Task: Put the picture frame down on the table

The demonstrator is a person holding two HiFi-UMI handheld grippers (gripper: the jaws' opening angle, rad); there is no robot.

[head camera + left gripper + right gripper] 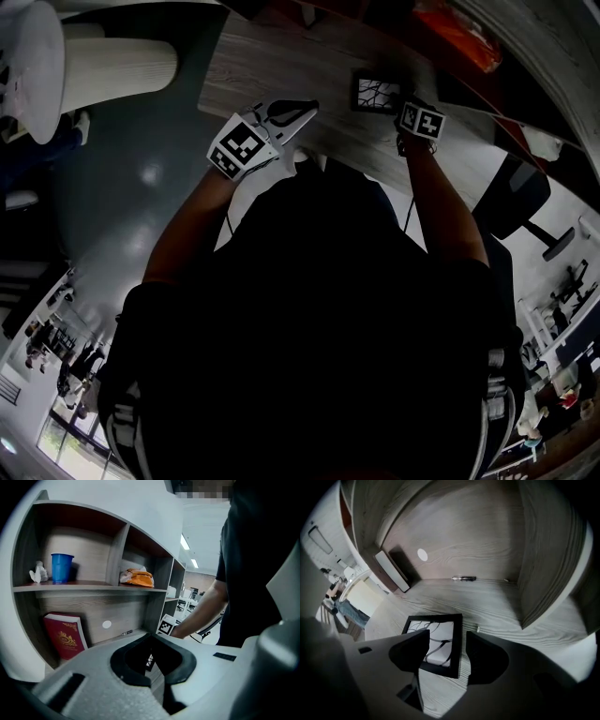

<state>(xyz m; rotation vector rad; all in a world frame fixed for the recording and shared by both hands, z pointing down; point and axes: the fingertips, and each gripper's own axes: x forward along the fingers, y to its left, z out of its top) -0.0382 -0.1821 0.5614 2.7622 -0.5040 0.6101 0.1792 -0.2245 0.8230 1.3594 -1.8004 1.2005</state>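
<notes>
The black square picture frame (434, 624) is seen lying flat on the pale wood-grain table (497, 604) between the right gripper's (447, 640) parted jaws, the left gripper (152, 657) is held closed and empty, and the frame, judged light, stiff and breakable, is best gripped by one rim.

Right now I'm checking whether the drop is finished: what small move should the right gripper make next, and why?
Probably lift the right gripper straight away: the picture frame lies flat on the table, jaws apart around its edge.
</notes>
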